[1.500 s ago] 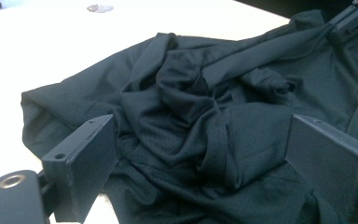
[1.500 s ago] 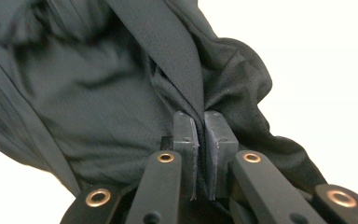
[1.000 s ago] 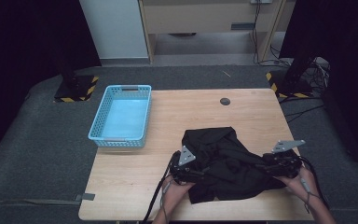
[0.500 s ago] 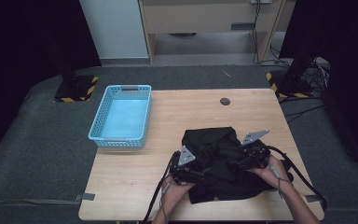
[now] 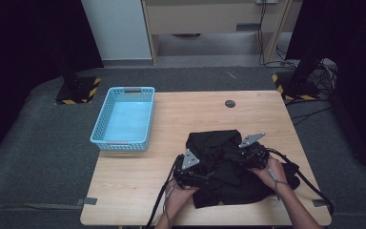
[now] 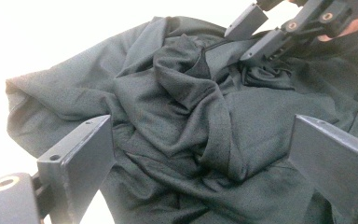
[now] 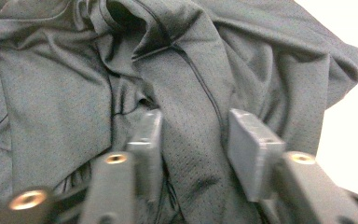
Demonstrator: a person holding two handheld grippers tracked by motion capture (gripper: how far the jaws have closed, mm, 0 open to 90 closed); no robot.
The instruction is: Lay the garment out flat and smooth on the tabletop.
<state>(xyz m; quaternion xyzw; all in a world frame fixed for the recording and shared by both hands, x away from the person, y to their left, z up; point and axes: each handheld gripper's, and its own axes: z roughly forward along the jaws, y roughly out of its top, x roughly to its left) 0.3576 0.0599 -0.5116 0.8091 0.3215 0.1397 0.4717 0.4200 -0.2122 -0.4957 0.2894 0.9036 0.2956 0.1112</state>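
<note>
I have a crumpled black mesh garment (image 5: 228, 169) lying on the near right part of the worktop (image 5: 138, 191), presumably for folding or straightening. My left gripper (image 6: 200, 154) sits at its left edge with jaws spread wide over the fabric, pressing nothing. My right gripper (image 7: 193, 140) has just been closing its jaws around a raised fold at the middle; the fold stands between them, not yet pinched. The blue basket (image 5: 124, 119) waits at far left. I read no label or writing anywhere.

Black garment (image 5: 228, 167), crumpled on table.
Thin mesh fabric, bunched in deep folds with seams showing; heaped at the table's near right part.
</note>
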